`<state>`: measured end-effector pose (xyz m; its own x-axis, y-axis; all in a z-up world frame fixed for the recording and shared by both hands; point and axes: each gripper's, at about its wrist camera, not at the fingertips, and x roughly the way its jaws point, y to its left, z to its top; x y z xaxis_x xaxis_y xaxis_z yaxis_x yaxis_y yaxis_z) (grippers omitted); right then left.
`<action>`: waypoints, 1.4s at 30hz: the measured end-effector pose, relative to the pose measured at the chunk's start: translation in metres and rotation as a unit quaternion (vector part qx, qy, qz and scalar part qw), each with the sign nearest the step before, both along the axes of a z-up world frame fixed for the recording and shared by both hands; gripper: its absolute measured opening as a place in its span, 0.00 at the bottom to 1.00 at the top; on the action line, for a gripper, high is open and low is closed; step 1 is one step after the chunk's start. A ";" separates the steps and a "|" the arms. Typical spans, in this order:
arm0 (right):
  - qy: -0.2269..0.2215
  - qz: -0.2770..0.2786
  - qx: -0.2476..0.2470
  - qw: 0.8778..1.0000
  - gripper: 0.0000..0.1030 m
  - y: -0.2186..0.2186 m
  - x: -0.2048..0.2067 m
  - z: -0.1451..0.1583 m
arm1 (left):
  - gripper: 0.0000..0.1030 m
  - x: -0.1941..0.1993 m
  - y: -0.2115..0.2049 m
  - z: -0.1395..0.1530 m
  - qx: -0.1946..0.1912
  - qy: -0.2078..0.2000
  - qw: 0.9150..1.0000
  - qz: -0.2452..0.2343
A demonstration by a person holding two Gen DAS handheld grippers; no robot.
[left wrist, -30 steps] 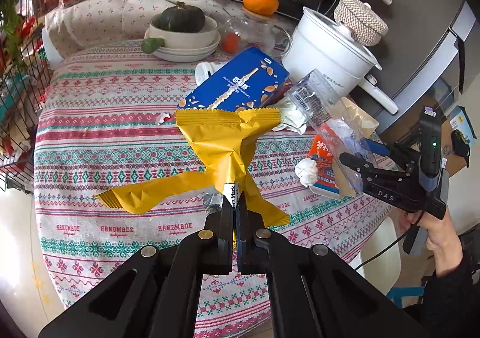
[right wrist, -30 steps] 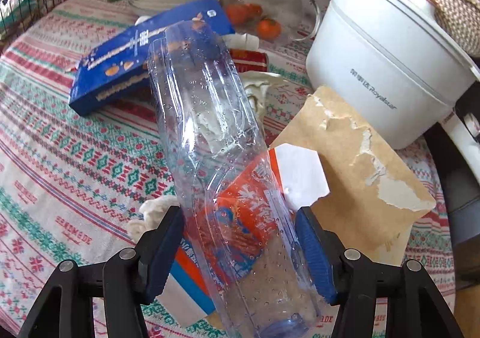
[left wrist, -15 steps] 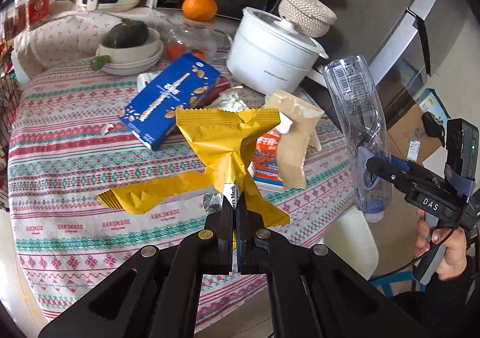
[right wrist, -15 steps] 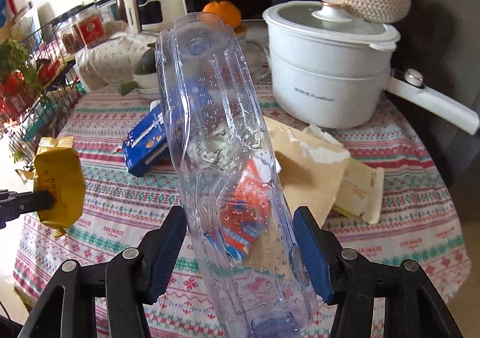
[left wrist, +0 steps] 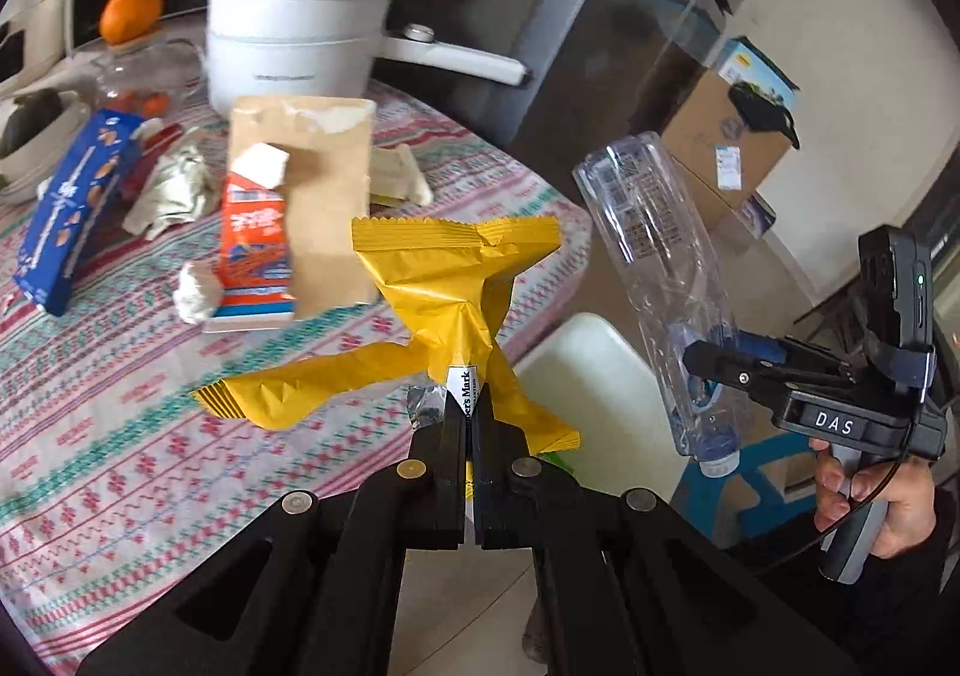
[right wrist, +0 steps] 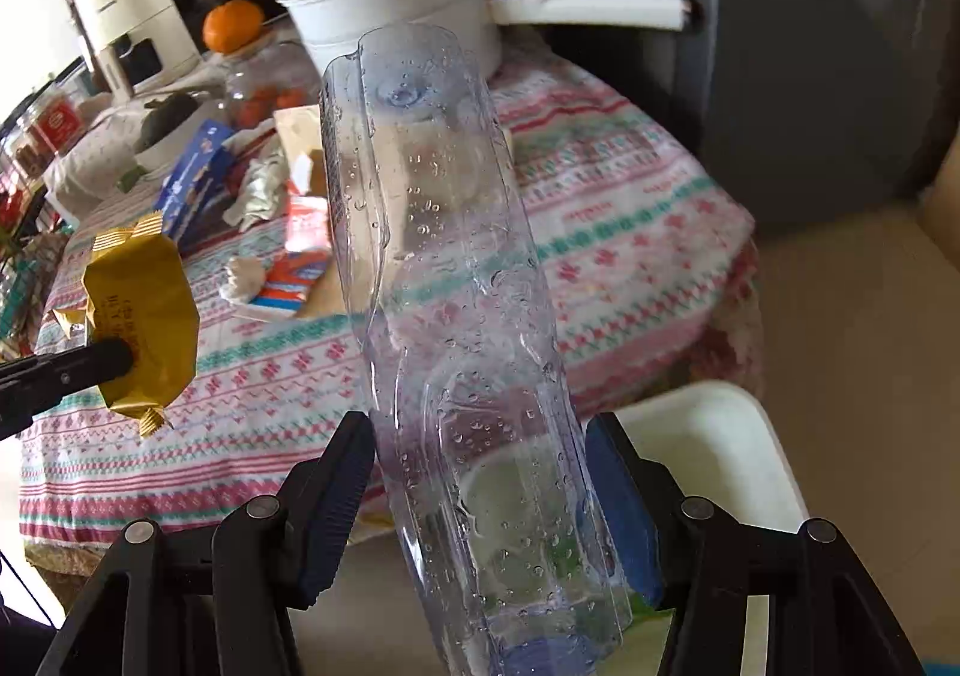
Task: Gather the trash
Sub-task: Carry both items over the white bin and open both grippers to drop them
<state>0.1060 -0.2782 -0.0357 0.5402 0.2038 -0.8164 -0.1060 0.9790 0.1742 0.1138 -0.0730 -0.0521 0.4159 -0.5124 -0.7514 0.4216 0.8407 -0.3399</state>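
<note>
Yellow wrapper point(left wrist: 456, 286) up in the air, crumpled, pinched at its twisted middle w/ crimped ends fanning out, over the table edge. Clear plastic bottle point(right wrist: 456, 316) also lifted, squashed, droplets inside, blue cap end down, base tilted up, held near the neck above the white bin point(right wrist: 720, 454). More trash on the table: torn brown envelope point(left wrist: 324, 196), orange-white packet point(left wrist: 255, 250), blue box point(left wrist: 72, 208).

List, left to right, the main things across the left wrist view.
Blue snack box → orange-and-white carton → crumpled yellow wrapper → clear plastic bottle → right gripper.
</note>
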 end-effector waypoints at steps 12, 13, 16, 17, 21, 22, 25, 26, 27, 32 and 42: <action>0.027 -0.096 0.001 0.995 0.61 -0.077 -0.035 -0.018 | 0.00 -0.004 -0.111 -0.067 0.021 0.040 0.996 -0.081; 0.031 -0.102 0.002 0.994 0.61 -0.082 -0.037 -0.020 | 0.00 -0.002 -0.114 -0.070 0.022 0.040 0.996 -0.083; 0.038 -0.116 0.003 0.993 0.61 -0.093 -0.039 -0.024 | 0.02 0.004 -0.118 -0.077 0.018 0.046 0.995 -0.089; 0.040 -0.120 0.003 0.992 0.61 -0.097 -0.040 -0.025 | 0.02 0.006 -0.120 -0.080 0.019 0.049 0.995 -0.087; 0.051 -0.130 0.004 0.990 0.61 -0.105 -0.041 -0.031 | 0.17 0.014 -0.124 -0.086 0.024 0.063 0.994 -0.086; 0.054 -0.132 0.003 0.990 0.61 -0.106 -0.042 -0.033 | 0.24 0.014 -0.124 -0.085 0.026 0.061 0.994 -0.086; 0.062 -0.135 0.002 0.989 0.61 -0.110 -0.042 -0.037 | 0.49 0.012 -0.122 -0.078 0.032 0.043 0.995 -0.081; 0.064 -0.137 0.002 0.989 0.61 -0.112 -0.042 -0.038 | 0.51 0.012 -0.121 -0.074 0.034 0.037 0.995 -0.081; 0.066 -0.140 0.004 0.988 0.61 -0.113 -0.042 -0.040 | 0.51 0.010 -0.120 -0.071 0.036 0.032 0.995 -0.083; 0.084 -0.153 0.012 0.985 0.61 -0.118 -0.040 -0.052 | 0.57 0.003 -0.104 -0.051 0.051 0.006 0.996 -0.079; 0.134 -0.152 0.027 0.979 0.61 -0.106 -0.020 -0.083 | 0.72 0.004 -0.053 -0.029 0.091 -0.013 0.995 -0.028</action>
<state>0.0856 -0.3844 -0.1190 0.3496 0.1134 -0.9300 0.2456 0.9469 0.2077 0.1181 -0.1255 -0.0808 0.4109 -0.3911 -0.8235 0.4764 0.8623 -0.1719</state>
